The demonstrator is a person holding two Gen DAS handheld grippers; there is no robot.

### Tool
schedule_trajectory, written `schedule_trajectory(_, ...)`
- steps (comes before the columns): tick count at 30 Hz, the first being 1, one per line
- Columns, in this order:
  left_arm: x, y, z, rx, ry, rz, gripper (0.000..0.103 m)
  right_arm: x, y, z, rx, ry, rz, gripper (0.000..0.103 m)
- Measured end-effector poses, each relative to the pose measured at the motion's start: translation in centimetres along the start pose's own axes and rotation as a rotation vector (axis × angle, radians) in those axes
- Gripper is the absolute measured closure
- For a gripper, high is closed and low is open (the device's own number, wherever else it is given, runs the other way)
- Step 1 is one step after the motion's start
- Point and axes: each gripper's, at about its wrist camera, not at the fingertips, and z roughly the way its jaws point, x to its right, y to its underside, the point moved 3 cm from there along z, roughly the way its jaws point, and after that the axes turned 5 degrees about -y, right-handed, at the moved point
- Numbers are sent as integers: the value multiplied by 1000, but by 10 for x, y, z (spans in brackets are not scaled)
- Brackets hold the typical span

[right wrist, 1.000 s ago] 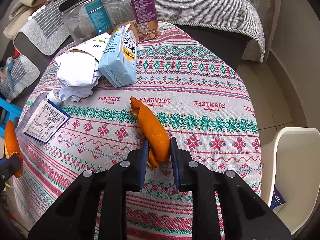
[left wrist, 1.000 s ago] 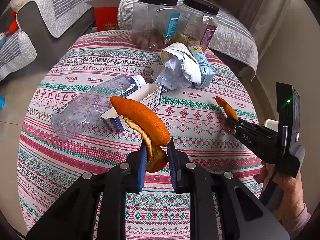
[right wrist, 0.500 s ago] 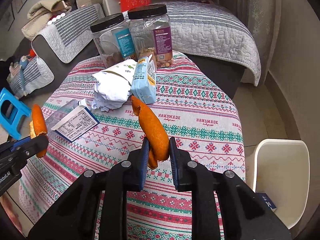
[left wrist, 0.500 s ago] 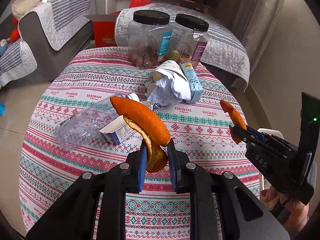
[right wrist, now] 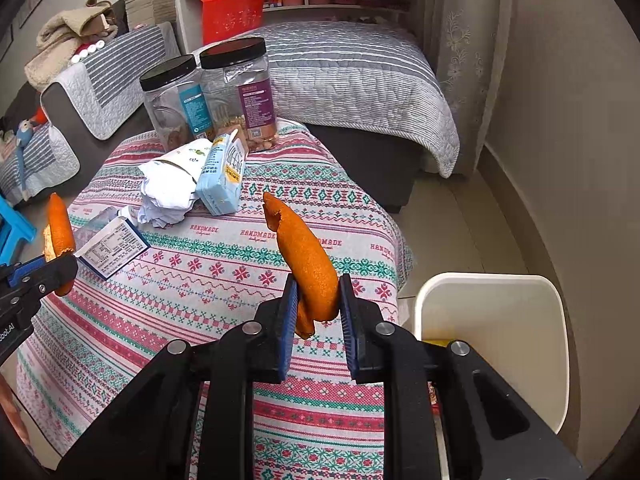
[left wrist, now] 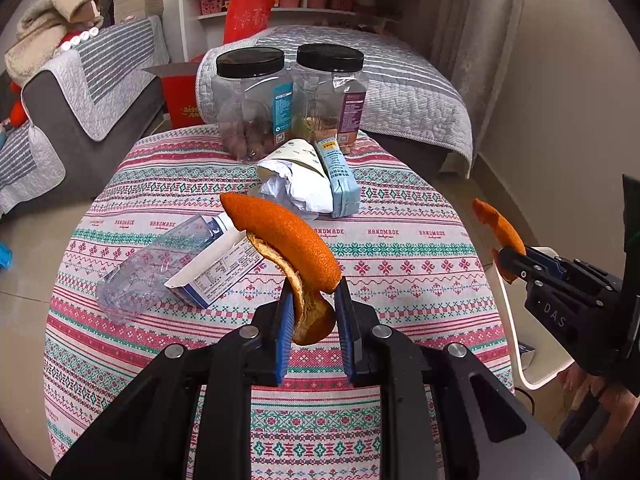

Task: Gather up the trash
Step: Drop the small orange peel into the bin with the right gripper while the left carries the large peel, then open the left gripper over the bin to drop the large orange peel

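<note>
Two pieces of orange peel are lifted clear of the table, one in each gripper. The left gripper (left wrist: pixel 311 322) has its blue-padded jaws pinching a curved orange peel (left wrist: pixel 288 240) near its lower end, the rest arching up and away to the left of the jaws. The right gripper (right wrist: pixel 318 314) has its jaws pinching a second, narrower orange peel strip (right wrist: pixel 304 256) that stands up above them.

Beyond the left jaws, on the patterned tablecloth (left wrist: pixel 400 280), four pieces of trash remain: a crushed clear plastic bottle (left wrist: pixel 148 276), a small flattened white and blue box (left wrist: pixel 218 270) leaning on it, a crumpled white paper bag (left wrist: pixel 298 184) and a pale blue drink carton (left wrist: pixel 340 176) touching it. Two black-lidded plastic jars (left wrist: pixel 288 96) stand farthest from the jaws; they hold food and are probably not trash.

Right of and below the right jaws sits a cream bin (right wrist: pixel 496 320) beside the table, with something yellow just visible inside. Judging from this, collection is at an early to middle stage: both peels seem headed for the bin, and the four table items are left.

Readable writing: "HANDMADE" repeats across the tablecloth, and "DAS" is printed on the right gripper's body in the left view. The jar, carton and box labels are too small to read.
</note>
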Motion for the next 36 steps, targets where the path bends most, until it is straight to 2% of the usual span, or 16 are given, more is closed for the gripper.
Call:
schedule_trajectory(11, 55, -2, -4, 19, 51, 65, 83, 70, 15, -19, -21, 116, 70, 83)
schedule_trajectory(18, 104, -1, -4, 33, 104, 130, 83, 106, 24, -33, -31, 171, 103, 81)
schedule_trajectory(21, 130, 0, -3, 39, 130, 164, 83, 122, 30, -41, -34, 198, 117, 78)
schedule_trajectory(24, 156, 4, -3, 45, 164, 199, 83, 139, 36, -55, -18, 232, 142, 63)
schedule_trajectory(26, 174, 7, -2, 43, 194, 220, 83, 153, 39, -67, 5, 262, 172, 45)
schedule_trajectory(27, 182, 10, -1, 40, 211, 230, 83, 159, 40, -74, 19, 275, 188, 41)
schedule_trajectory(29, 199, 13, 0, 29, 248, 246, 82, 171, 43, -85, 45, 305, 217, 27)
schedule_trajectory(32, 223, 19, 1, 15, 301, 273, 80, 186, 46, -98, 81, 343, 249, 19)
schedule_trajectory(34, 237, 22, 1, 8, 337, 290, 79, 194, 48, -104, 91, 363, 265, 17)
schedule_trajectory(36, 249, 25, 3, -4, 382, 297, 74, 202, 49, -107, 99, 379, 284, 17)
